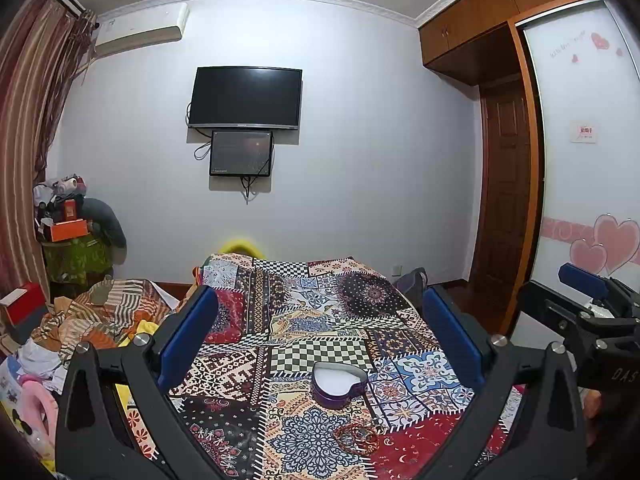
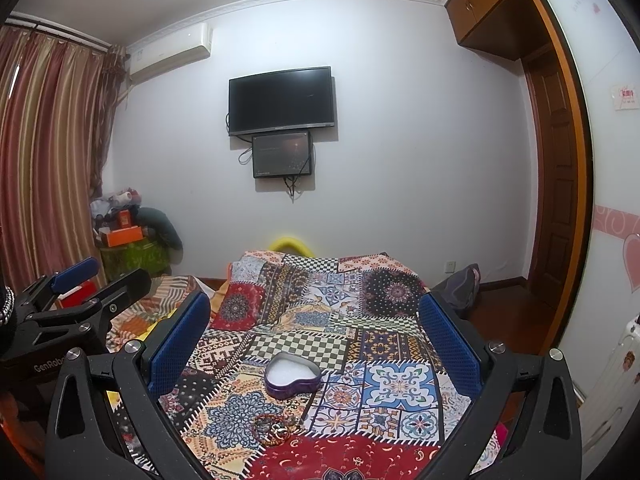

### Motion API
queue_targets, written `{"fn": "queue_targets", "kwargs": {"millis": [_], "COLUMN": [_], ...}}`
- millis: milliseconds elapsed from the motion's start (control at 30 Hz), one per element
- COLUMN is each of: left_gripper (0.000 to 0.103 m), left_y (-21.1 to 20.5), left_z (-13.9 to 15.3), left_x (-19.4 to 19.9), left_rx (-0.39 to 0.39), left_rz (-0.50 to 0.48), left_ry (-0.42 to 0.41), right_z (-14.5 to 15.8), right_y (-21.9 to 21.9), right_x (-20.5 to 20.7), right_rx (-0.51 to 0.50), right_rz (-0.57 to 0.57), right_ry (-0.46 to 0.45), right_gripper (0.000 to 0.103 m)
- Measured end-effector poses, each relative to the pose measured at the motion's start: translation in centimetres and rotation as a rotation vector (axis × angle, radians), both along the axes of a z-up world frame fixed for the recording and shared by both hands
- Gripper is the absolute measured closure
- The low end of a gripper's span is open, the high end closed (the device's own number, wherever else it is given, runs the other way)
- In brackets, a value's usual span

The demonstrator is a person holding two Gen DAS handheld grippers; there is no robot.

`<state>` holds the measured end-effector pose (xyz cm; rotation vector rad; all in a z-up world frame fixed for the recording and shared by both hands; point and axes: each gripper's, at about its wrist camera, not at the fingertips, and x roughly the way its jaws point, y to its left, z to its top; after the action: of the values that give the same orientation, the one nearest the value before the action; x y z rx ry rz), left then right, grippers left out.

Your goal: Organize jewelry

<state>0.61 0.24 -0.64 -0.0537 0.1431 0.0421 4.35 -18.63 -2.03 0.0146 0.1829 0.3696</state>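
A purple heart-shaped tin (image 1: 339, 385) with a white lining stands open on the patchwork cloth (image 1: 304, 320); it also shows in the right wrist view (image 2: 292, 377). A small pile of beaded bracelets (image 1: 357, 438) lies just in front of the tin, also seen in the right wrist view (image 2: 276, 430). My left gripper (image 1: 320, 332) is open and empty, held above and behind these things. My right gripper (image 2: 316, 330) is open and empty, likewise above them. Each gripper shows at the edge of the other's view.
The cloth covers a table-like surface (image 2: 400, 380). A heap of clothes and boxes (image 1: 80, 320) lies to the left. A wall with a TV (image 1: 245, 98) is ahead, a wooden door (image 1: 506, 200) and wardrobe (image 1: 592, 160) to the right, curtains (image 2: 44, 160) to the left.
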Motion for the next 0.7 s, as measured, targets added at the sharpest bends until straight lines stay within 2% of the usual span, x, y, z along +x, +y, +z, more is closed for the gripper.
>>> {"fn": "queue_targets", "kwargs": {"millis": [700], "left_gripper": [0.000], "left_y": [0.12], "left_z": [-0.05], "left_x": [-0.03], "left_rx": [-0.001], "left_rz": [-0.004], "left_ry": [-0.002], "right_z": [0.16], "right_y": [-0.16], "right_x": [0.08], "right_rx": [0.001], "right_rz": [0.004], "right_ry": [0.003], "right_gripper": [0.000]}}
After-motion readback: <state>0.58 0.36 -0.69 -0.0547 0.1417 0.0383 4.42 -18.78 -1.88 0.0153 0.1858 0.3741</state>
